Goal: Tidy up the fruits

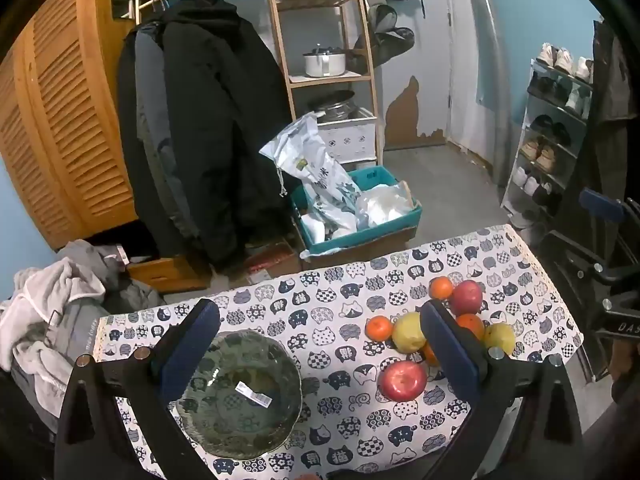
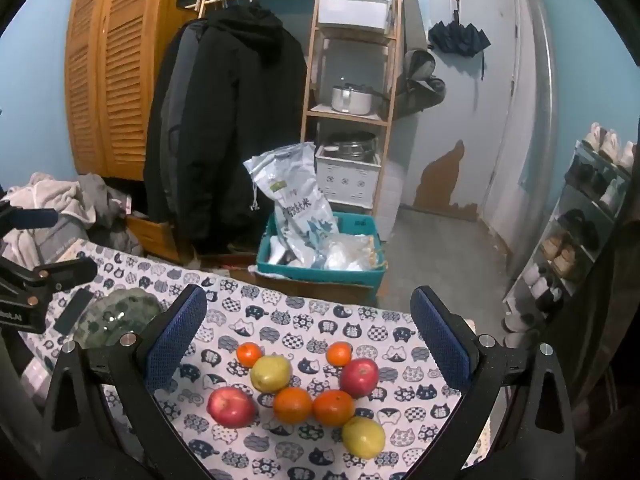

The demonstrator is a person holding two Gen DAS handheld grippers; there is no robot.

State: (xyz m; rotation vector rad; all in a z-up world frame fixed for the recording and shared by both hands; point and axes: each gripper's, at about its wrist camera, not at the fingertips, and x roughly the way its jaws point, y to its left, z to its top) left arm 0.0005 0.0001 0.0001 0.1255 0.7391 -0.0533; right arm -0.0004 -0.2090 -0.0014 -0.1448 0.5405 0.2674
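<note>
A dark green glass bowl (image 1: 240, 394) with a white label inside sits on the cat-print tablecloth (image 1: 320, 304), empty, below my open left gripper (image 1: 318, 334). To its right lies a cluster of fruit: two red apples (image 2: 231, 406) (image 2: 359, 377), two yellow pears (image 2: 271, 372) (image 2: 363, 437) and several oranges (image 2: 293, 404). My right gripper (image 2: 310, 326) hovers open above the cluster, nothing between its fingers. The bowl (image 2: 116, 318) shows at the left in the right wrist view. In the left wrist view the near apple (image 1: 402, 380) lies beside the right finger (image 1: 448, 350).
Beyond the table's far edge stand a teal crate (image 2: 320, 272) with bags, a wooden shelf (image 2: 352, 80) with pots, hanging dark coats (image 2: 224, 120) and a shoe rack (image 2: 580, 232). A laundry pile (image 1: 52, 312) lies to the left.
</note>
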